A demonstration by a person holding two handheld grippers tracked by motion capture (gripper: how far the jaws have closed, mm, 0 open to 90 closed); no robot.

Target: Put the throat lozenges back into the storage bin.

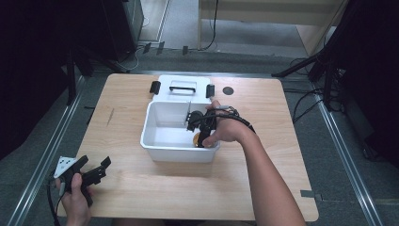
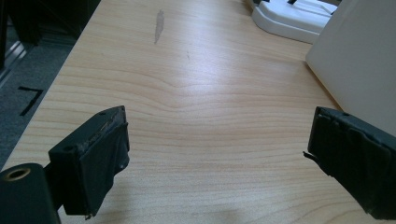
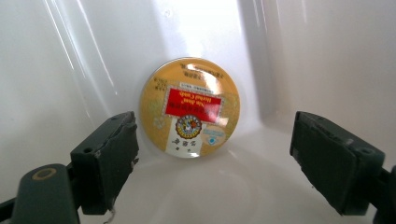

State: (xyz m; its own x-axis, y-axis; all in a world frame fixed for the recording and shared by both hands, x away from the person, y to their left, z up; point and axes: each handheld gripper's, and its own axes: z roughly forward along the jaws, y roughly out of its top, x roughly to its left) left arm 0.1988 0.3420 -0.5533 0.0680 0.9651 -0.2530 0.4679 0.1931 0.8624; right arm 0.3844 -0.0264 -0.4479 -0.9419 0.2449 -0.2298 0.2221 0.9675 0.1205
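Our right gripper has its fingers spread wide, gripping nothing, just short of a round yellow tin with a red label lying in the white plastic bin. Left gripper is released too, hovering over the light wooden surface near its front-left corner, well apart from the bin.

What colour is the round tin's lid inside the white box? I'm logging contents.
Golden yellow with a red label, on the round tin; clearest in the right gripper view.
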